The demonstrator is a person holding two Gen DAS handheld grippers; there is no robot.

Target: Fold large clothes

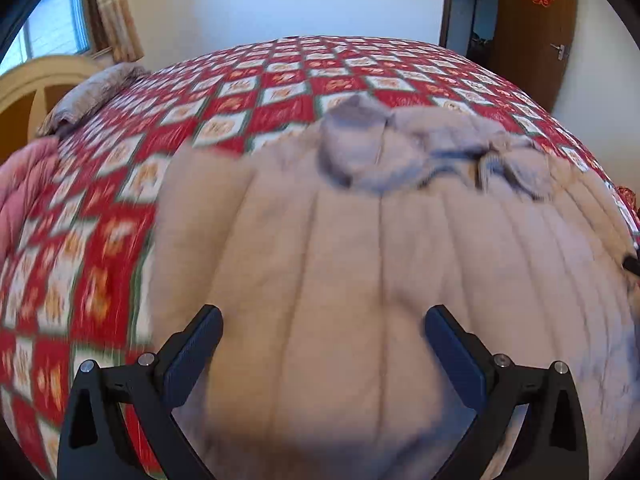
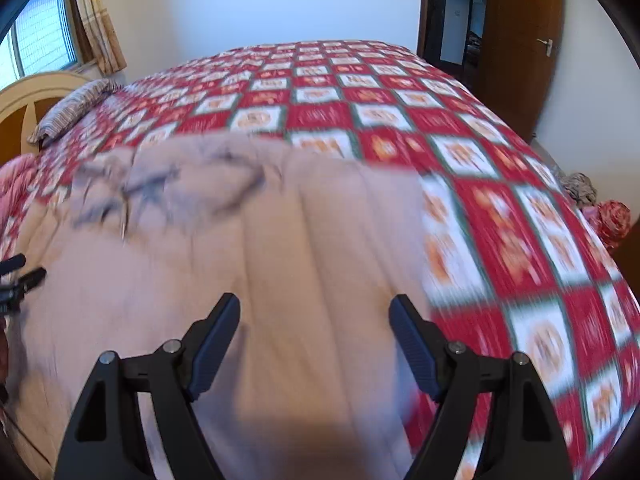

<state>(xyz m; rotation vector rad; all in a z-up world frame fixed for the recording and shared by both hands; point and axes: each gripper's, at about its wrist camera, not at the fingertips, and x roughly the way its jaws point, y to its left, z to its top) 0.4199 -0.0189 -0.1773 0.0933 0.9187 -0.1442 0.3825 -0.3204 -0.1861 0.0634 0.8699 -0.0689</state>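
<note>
A big beige puffy coat [image 1: 360, 260] lies flat on the bed [image 1: 240, 92], its grey collar [image 1: 352, 144] at the far end. The left hand-held gripper [image 1: 324, 344] hangs over the near part of the coat, jaws wide apart and holding nothing. The right hand-held gripper [image 2: 314, 340] is the same, near the coat's right edge. I think a fold is between steps. Next, each needs to pinch an edge.

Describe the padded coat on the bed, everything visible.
The padded coat is pale beige, quilted in long lengthwise channels, soft and puffy. It lies spread flat on the red-and-white checked bedspread, its greyer collar end crumpled at the far side. Both tongs, left and right, are over it open, gripping nothing.
</note>
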